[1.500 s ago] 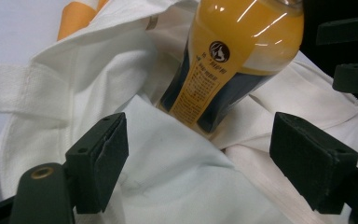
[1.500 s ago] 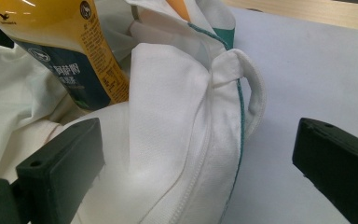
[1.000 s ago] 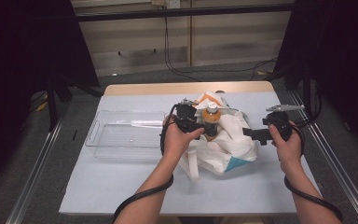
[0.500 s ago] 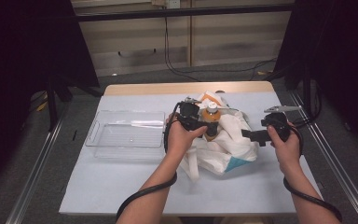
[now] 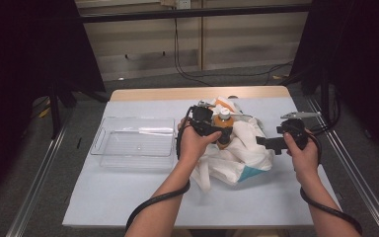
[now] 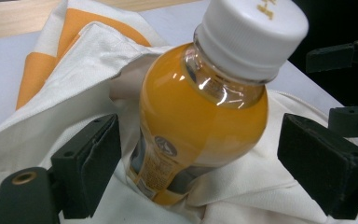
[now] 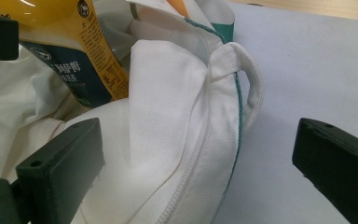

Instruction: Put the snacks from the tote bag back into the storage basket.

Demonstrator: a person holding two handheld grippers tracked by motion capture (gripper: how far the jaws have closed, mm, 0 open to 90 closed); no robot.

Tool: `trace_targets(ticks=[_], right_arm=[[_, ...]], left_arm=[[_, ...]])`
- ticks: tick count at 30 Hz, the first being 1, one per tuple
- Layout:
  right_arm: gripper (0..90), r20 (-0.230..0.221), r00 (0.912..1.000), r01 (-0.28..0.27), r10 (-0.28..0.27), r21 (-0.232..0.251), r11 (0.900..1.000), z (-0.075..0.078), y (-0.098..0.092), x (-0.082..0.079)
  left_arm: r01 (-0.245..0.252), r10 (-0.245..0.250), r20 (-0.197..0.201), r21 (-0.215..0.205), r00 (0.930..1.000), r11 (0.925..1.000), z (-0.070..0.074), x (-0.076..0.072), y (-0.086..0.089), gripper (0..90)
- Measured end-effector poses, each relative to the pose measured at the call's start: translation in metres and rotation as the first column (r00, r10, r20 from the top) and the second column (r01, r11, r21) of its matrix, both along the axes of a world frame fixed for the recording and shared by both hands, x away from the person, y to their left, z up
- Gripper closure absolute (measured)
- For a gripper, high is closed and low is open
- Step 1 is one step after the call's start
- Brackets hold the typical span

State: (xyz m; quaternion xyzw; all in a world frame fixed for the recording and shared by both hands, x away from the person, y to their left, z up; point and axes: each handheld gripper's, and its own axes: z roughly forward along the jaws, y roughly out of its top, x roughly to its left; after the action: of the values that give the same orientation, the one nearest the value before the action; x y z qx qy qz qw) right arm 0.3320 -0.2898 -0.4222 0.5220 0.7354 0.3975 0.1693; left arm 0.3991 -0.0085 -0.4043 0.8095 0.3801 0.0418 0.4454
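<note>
The orange bottle (image 6: 200, 116) stood in the white bag (image 5: 237, 153) between the left gripper's (image 6: 200, 163) parted, non-touching jaws; right gripper (image 7: 200, 177) open; clear tray (image 5: 133, 143) left.

A table (image 5: 128, 207) with a pale blue-grey top and a wooden far edge sits mid-frame on a grey floor (image 5: 44, 197). Metal rails (image 5: 34, 190) run along both sides. Black curtains (image 5: 24, 54) fill the upper corners. At top centre, a panelled wall (image 5: 242, 42) stands behind dangling cables (image 5: 177, 49).
</note>
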Motion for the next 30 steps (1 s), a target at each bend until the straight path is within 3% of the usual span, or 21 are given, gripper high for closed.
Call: trace_targets(ticks=[15,23,30], right_arm=[[1.6,-0.006,1.0000,-0.007,0.007,0.008,1.000,-0.002,0.001,0.001],[1.6,-0.007,0.9999,-0.009,0.009,0.013,1.000,-0.002,0.001,0.001],[1.6,-0.007,0.9999,-0.011,0.011,0.015,1.000,-0.002,0.002,0.001]], left_arm=[[0.002,-0.002,0.002,0.022,1.0000,0.9998,-0.003,0.009,-0.009,14.9],[0.021,-0.022,0.025,0.022,0.9995,0.9995,-0.001,0.010,-0.015,26.2],[0.031,-0.033,0.028,0.085,0.9990,0.9959,0.005,0.009,-0.015,29.6]])
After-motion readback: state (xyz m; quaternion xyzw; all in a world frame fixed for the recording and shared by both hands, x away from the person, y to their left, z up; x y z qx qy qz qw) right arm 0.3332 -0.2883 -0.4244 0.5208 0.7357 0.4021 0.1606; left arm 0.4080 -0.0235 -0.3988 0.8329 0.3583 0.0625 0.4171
